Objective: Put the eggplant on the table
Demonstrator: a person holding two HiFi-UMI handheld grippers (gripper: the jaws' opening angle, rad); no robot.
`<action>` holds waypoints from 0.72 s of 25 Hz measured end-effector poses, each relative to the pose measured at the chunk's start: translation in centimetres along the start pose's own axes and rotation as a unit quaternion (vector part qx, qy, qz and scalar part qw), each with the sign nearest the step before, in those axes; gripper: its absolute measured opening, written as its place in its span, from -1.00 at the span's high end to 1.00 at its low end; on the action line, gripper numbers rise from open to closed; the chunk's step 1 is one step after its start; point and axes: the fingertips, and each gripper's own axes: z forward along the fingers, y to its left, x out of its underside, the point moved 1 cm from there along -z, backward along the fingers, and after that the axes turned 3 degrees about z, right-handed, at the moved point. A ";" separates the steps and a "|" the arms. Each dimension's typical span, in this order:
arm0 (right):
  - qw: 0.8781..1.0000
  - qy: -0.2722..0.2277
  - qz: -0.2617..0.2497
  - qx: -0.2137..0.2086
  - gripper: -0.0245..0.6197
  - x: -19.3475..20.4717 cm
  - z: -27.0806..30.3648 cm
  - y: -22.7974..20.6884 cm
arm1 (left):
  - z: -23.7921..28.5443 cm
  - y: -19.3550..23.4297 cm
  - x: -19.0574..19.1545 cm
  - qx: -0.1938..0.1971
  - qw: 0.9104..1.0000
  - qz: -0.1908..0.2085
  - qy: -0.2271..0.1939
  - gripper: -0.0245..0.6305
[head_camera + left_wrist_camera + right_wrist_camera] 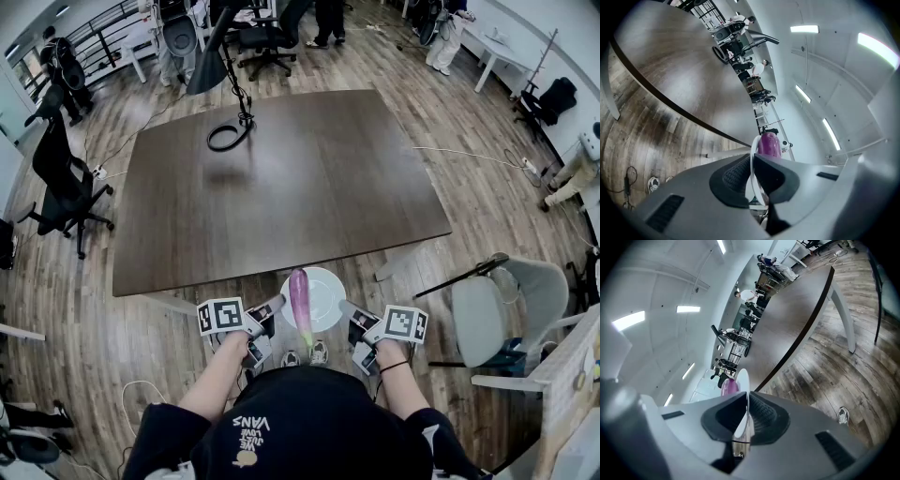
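Observation:
A long purple eggplant (300,304) lies on a white plate (325,284) held in the air in front of the person, short of the near edge of the dark wooden table (281,183). My left gripper (273,309) is shut on the plate's left rim (753,176), with the eggplant (768,144) showing past the jaws. My right gripper (351,314) is shut on the plate's right rim (742,420), and the eggplant (730,387) peeks out beside it. Both grippers point slightly downward.
A black cable coil (228,137) lies at the table's far left. A grey chair (502,314) stands to the right, black office chairs (61,192) to the left. The person's shoes (307,354) are on the wooden floor below the plate.

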 end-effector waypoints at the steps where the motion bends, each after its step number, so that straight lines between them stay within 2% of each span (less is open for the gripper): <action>1: 1.000 0.001 -0.003 0.004 0.83 -0.1 0.0 -0.2 | 0.1 0.1 0.0 0.000 1.000 0.000 0.000 0.84; 18: 1.000 -0.008 0.005 -0.009 0.83 -1.6 0.5 -0.6 | 1.5 0.3 -0.9 -0.004 1.000 0.000 0.000 0.84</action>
